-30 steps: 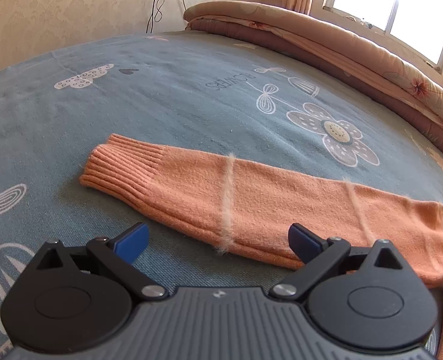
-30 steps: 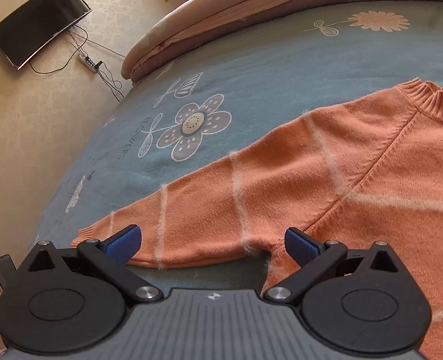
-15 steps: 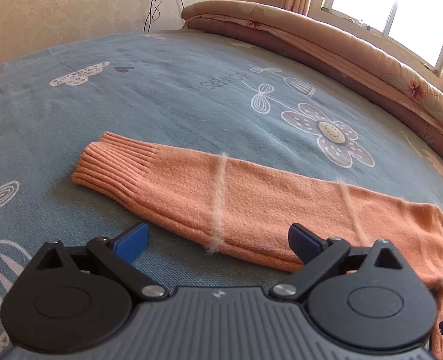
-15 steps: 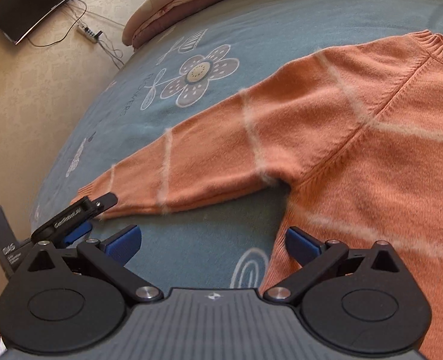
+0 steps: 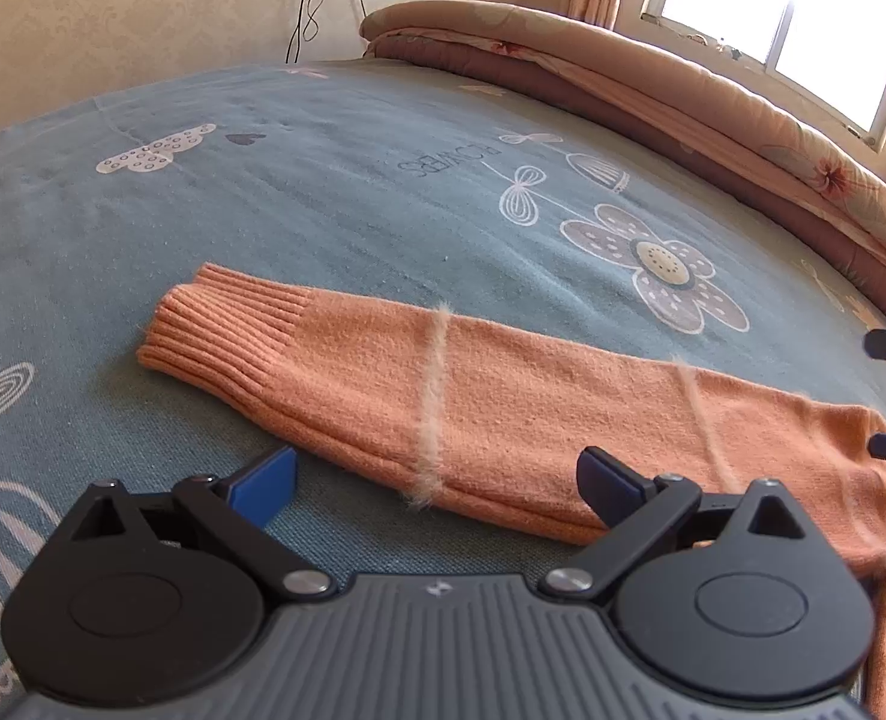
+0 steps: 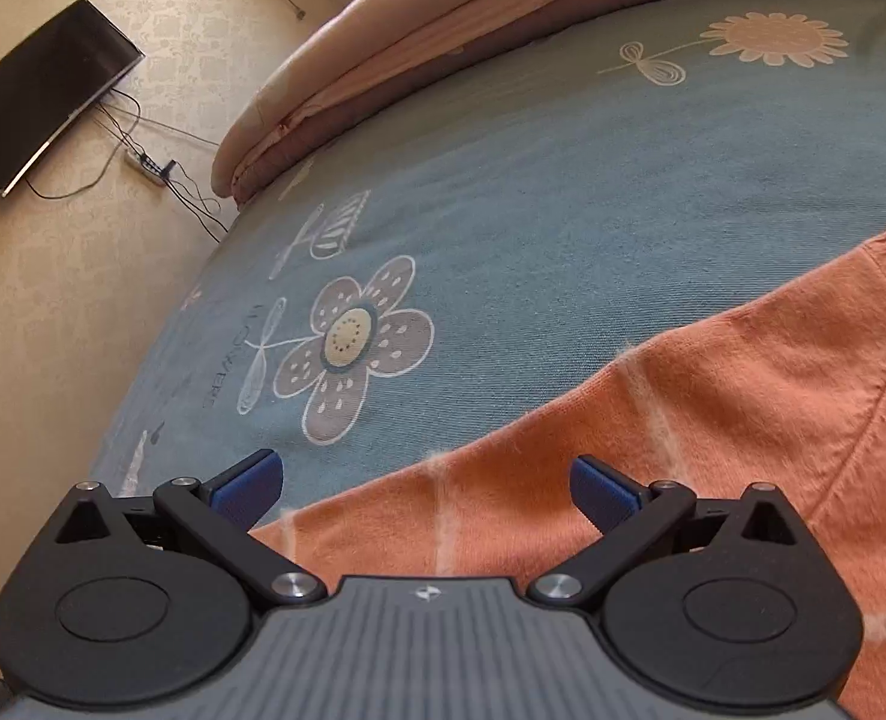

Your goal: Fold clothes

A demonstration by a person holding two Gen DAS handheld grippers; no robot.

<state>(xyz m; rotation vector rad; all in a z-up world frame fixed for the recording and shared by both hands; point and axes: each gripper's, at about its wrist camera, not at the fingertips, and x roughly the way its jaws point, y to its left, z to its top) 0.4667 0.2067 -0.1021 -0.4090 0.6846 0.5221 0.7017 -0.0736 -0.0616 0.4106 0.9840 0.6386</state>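
the orange sweater [image 5: 502, 408] lies flat on the bed [image 5: 323, 192], sleeve across mid-frame. both hand-held grippers, left [image 5: 437, 480] and right [image 6: 425, 483], are wide open, empty. soft, light knit; pinch the ribbed cuff [image 5: 227, 324].

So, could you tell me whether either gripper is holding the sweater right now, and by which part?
Nothing is held: the left gripper and right gripper are both open above the orange sweater sleeve.
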